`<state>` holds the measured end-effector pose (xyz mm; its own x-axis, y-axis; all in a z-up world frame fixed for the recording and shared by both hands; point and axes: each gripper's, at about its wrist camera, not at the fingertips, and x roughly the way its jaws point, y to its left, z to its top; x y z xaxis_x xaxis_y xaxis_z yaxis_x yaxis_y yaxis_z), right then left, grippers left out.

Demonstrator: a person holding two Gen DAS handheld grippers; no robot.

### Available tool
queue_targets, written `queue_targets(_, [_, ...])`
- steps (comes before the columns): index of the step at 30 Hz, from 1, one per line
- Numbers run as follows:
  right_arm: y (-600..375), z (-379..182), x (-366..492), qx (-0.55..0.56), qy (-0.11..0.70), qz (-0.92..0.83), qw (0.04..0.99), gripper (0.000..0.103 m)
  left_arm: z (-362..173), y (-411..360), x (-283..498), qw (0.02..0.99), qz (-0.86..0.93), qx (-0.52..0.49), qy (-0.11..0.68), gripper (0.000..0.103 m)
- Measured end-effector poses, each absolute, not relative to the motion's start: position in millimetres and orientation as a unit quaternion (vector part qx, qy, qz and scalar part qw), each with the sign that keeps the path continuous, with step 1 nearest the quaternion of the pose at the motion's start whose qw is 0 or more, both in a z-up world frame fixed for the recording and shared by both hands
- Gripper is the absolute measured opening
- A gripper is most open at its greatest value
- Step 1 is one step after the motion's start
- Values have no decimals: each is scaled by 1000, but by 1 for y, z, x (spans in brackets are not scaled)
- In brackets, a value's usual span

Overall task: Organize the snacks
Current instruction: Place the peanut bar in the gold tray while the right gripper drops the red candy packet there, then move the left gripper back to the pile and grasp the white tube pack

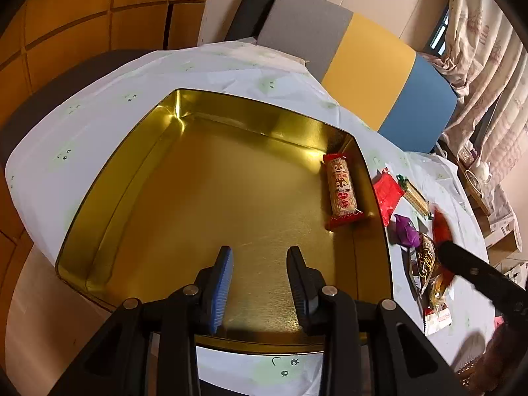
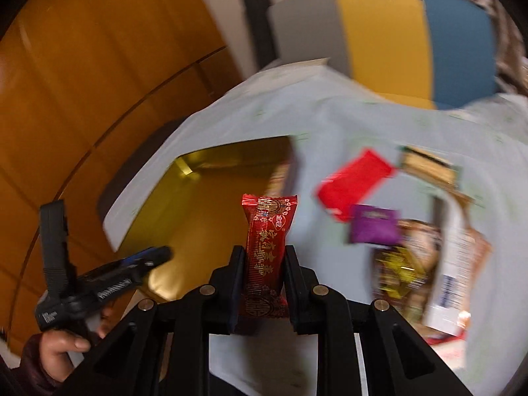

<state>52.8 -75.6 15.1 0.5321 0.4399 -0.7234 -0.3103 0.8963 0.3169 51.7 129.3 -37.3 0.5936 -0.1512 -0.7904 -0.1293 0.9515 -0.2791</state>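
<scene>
The red snack packet (image 2: 265, 257) was gripped between the fingers of the right gripper (image 2: 264, 254), held upright above the white tablecloth (image 2: 330, 125), between the gold tin (image 2: 198, 217) and the loose snacks. To do it well, I think it should be carried over the rim and laid flat beside the squirrel-print bar (image 1: 343, 191). Its shiny wrapper had gold characters. The left gripper (image 1: 260, 257) hung over the tin with jaws apart, holding nothing.

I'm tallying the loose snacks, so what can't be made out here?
- Right wrist view: motion blur smears the pile beside the purple packet; no count.
- Left wrist view: the right gripper covers part of that pile.
- Red snack: its lower end sits behind the fingers.
</scene>
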Motion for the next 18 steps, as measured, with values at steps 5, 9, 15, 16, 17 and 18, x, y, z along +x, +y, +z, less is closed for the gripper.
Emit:
queue_targets(5, [-41, -2, 68, 61, 459, 233, 855, 27, -38, 133, 50, 879, -2, -156, 450, 34])
queue_targets(9, [-36, -14, 69, 55, 468, 225, 852, 30, -40, 130, 49, 879, -5, -152, 452, 34])
queue_targets(15, [-69, 1, 54, 63, 438, 192, 876, 35, -39, 116, 49, 881, -24, -138, 452, 34])
queue_targets(16, [-80, 3, 50, 61, 431, 175, 883, 39, -37, 112, 48, 883, -29, -132, 449, 34])
queue_targets(17, [-87, 5, 49, 62, 428, 167, 886, 40, -35, 107, 47, 886, -35, -122, 446, 34])
queue_targets(18, [-100, 7, 46, 67, 421, 154, 891, 42, -34, 102, 47, 887, -42, -116, 445, 34])
